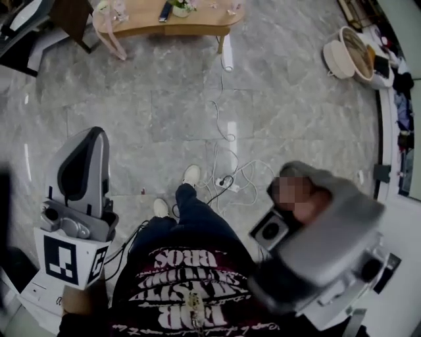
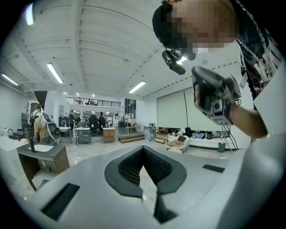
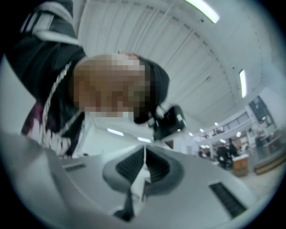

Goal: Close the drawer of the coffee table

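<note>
- By my reading the approach is in hand: the coffee table (image 1: 168, 20) stands at the far side of the marble floor (image 1: 197, 118), well apart from the person. Its drawer cannot be made out from here.
- The next move calls for walking over, finding the drawer front and pushing it in.
- The left gripper (image 2: 144, 150), near left, has its jaws together on nothing.
- The right gripper (image 3: 144, 154), near right, is likewise closed and empty.

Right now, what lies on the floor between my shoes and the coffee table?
Head view: mostly bare marble floor; a thin white cable runs from near the shoes toward the coffee table.
</note>
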A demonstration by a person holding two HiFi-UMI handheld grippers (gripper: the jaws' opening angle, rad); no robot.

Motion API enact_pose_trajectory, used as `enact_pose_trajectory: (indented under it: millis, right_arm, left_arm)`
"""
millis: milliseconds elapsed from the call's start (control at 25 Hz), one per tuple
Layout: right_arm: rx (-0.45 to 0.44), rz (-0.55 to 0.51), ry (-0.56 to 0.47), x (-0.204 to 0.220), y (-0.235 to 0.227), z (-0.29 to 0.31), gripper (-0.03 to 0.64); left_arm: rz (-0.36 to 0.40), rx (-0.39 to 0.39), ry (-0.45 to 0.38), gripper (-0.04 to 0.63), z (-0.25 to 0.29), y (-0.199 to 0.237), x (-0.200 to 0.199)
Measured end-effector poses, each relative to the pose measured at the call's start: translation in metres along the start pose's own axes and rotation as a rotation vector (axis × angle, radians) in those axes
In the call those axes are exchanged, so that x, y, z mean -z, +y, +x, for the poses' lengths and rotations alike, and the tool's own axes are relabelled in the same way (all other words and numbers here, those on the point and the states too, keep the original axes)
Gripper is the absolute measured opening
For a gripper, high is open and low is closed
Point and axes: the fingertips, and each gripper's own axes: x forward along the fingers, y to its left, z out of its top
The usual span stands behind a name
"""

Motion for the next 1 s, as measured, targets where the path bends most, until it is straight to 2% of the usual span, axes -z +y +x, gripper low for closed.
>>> enact_pose_trajectory:
  millis: [80,200,280,360,440,560,680,840,1000]
  right_arm:
    - [0.052,0.007,0.123,0.042,-0.009,-0.016,0.035]
    - [0.203,0.064,0.395,0.144,-0.025,-0.060,0.035]
    - [0.297,0.109,0.484,0.196,-0.038,-0.084,0.035]
    - [0.393,0.165,0.543,0.230,-0.050,-0.106,0.035]
    - [0.467,0.244,0.559,0.244,-0.059,-0.121,0.035]
    - [0.477,0.313,0.515,0.241,-0.064,-0.122,0.035]
    - [0.447,0.277,0.486,0.229,-0.070,-0.111,0.035]
    - [0.470,0.267,0.441,0.216,-0.085,-0.107,0.035]
    - [0.469,0.269,0.440,0.213,-0.086,-0.107,0.035]
  left_arm:
    - [-0.021,0.000,0.009,0.024,0.009,-0.002,0.006]
    - [-0.064,-0.003,0.001,0.023,0.018,-0.001,0.018]
    - [-0.049,-0.026,-0.017,0.024,0.025,0.009,0.023]
    - [-0.026,-0.053,-0.018,0.023,0.031,0.016,0.031]
    - [-0.007,-0.077,0.004,0.023,0.036,0.019,0.043]
    - [0.001,-0.105,0.043,0.023,0.040,0.018,0.061]
    - [-0.027,-0.116,0.046,0.023,0.044,0.015,0.066]
    - [-0.060,-0.137,0.031,0.023,0.045,0.019,0.070]
    - [-0.097,-0.172,0.027,0.024,0.038,0.032,0.074]
